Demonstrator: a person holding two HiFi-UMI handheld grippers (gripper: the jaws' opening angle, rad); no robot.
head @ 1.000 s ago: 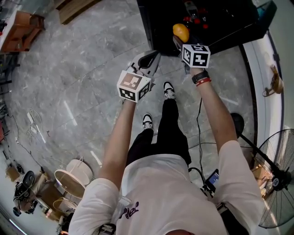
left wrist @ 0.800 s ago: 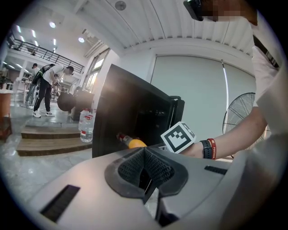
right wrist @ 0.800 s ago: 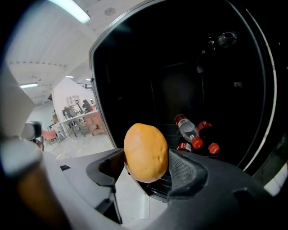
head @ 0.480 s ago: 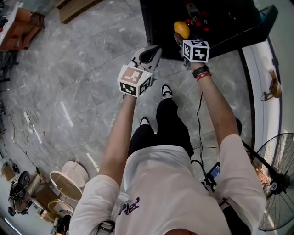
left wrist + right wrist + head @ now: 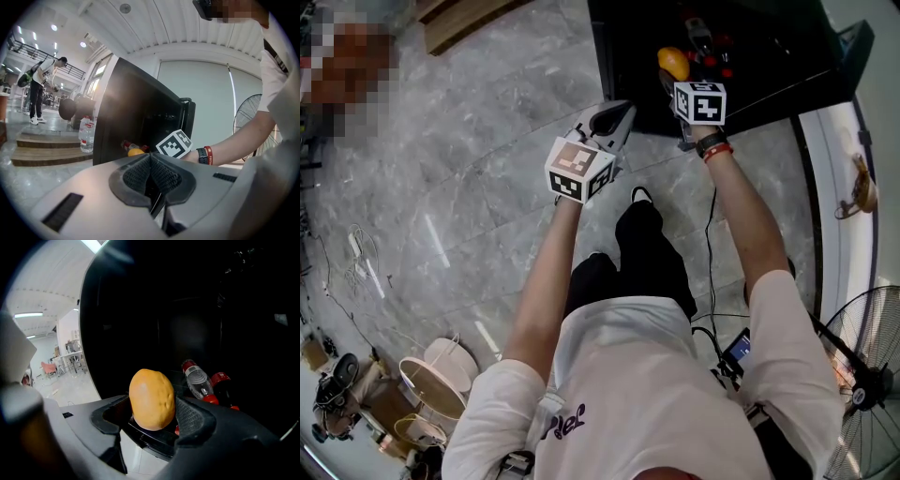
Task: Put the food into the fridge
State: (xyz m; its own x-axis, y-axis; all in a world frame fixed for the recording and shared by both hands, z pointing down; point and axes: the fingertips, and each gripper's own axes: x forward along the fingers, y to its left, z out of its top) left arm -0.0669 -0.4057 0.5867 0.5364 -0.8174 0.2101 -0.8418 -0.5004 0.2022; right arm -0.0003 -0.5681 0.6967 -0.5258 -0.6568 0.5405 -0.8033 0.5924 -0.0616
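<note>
As I read the right gripper view, the right gripper (image 5: 152,417) is clamped on a rounded orange-yellow fruit (image 5: 151,399), with a ribbed pad bearing on each flank and the upper half of the fruit standing clear above the jaws. I note that the fruit sits at the open front of the black fridge (image 5: 140,310), above the front edge of a dark ledge and not yet set down. Just beyond it, inside the cabinet, lie red-capped bottles (image 5: 198,380), one of them clear and lying tilted; how many there are I cannot tell in the dark interior.

The left gripper (image 5: 151,161) has its jaws pressed together with nothing between them. From the head view I place it over the grey marbled floor (image 5: 469,141), short of the fridge's front and to the left of the right gripper, the two well apart. Its marker cube (image 5: 578,171) faces the camera.

A standing fan (image 5: 862,394) is at the right edge of the head view
</note>
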